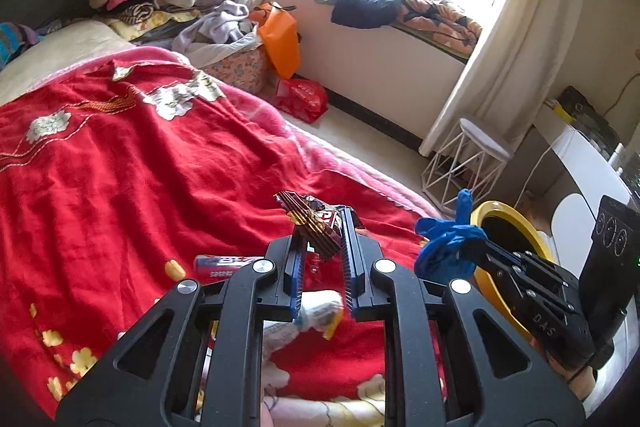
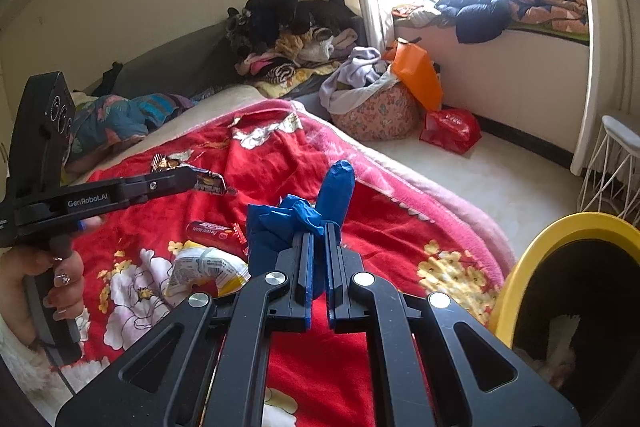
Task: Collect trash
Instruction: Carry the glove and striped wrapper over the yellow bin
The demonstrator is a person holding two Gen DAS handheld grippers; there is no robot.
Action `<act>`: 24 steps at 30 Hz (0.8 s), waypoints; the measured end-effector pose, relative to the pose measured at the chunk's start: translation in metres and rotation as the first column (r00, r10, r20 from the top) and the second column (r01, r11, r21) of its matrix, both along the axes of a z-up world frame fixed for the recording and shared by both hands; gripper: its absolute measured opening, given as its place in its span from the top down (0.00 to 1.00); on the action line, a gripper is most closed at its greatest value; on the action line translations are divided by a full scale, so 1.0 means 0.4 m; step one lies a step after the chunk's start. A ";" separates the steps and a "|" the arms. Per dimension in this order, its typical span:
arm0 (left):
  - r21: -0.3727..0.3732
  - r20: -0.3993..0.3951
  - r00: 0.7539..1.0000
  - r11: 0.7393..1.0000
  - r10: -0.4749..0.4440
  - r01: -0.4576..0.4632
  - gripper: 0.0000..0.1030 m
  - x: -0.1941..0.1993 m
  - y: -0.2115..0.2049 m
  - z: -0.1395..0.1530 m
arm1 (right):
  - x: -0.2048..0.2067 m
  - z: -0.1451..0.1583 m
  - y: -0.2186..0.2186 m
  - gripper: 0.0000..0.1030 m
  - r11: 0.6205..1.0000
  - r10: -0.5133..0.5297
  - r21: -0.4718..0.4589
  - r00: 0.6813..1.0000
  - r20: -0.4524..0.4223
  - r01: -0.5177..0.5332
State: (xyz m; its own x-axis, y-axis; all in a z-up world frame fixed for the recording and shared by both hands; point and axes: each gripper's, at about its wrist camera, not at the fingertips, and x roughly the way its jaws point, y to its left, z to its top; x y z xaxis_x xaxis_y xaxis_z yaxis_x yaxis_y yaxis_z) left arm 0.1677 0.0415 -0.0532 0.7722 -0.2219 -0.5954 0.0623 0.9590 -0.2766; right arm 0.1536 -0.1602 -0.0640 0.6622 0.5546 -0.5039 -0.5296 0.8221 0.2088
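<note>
My left gripper (image 1: pixel 322 223) is shut on a brown snack wrapper (image 1: pixel 310 221) and holds it above the red blanket (image 1: pixel 120 167); it also shows in the right wrist view (image 2: pixel 208 183). My right gripper (image 2: pixel 318 231) is shut on a crumpled blue glove (image 2: pixel 304 215), close to the yellow-rimmed trash bin (image 2: pixel 552 227). In the left wrist view the glove (image 1: pixel 448 247) hangs just left of the bin (image 1: pixel 504 215). On the blanket lie a red wrapper (image 2: pixel 216 231) and a white and yellow packet (image 2: pixel 204 267).
Clothes are piled at the bed's far end (image 2: pixel 288 39). A floral basket (image 2: pixel 376 115), an orange bag (image 2: pixel 416 75) and a red bag (image 2: pixel 450 129) stand on the floor. A white wire stool (image 1: pixel 468 159) is by the curtain.
</note>
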 end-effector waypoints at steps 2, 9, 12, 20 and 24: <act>-0.004 0.008 1.000 1.000 -0.009 0.009 0.89 -0.006 -0.008 0.009 | -0.004 0.006 -0.013 0.95 1.000 -0.011 0.006 1.000 0.005 0.011; -0.001 0.033 0.999 0.999 -0.039 0.039 0.89 -0.033 -0.038 0.034 | -0.016 0.026 -0.057 0.95 0.998 -0.055 0.025 0.998 0.023 0.055; -0.003 0.038 0.998 0.999 -0.053 0.053 0.89 -0.044 -0.054 0.041 | -0.023 0.033 -0.074 0.95 0.997 -0.077 0.025 0.996 0.034 0.076; 0.001 0.047 0.993 0.994 -0.111 0.111 0.89 -0.066 -0.112 0.048 | -0.039 0.050 -0.137 0.95 0.987 -0.154 0.047 0.987 0.042 0.152; 0.003 0.049 0.989 0.991 -0.137 0.137 0.89 -0.075 -0.137 0.050 | -0.038 0.053 -0.168 0.95 0.979 -0.196 0.060 0.980 0.031 0.194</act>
State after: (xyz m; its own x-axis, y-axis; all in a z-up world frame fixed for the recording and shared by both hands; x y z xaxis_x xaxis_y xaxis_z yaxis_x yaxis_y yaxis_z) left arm 0.1377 -0.0132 -0.0332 0.7629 -0.3279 -0.5571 0.2065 0.9403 -0.2706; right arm 0.1384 -0.2276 -0.0429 0.7777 0.4400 -0.4490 -0.3686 0.8977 0.2413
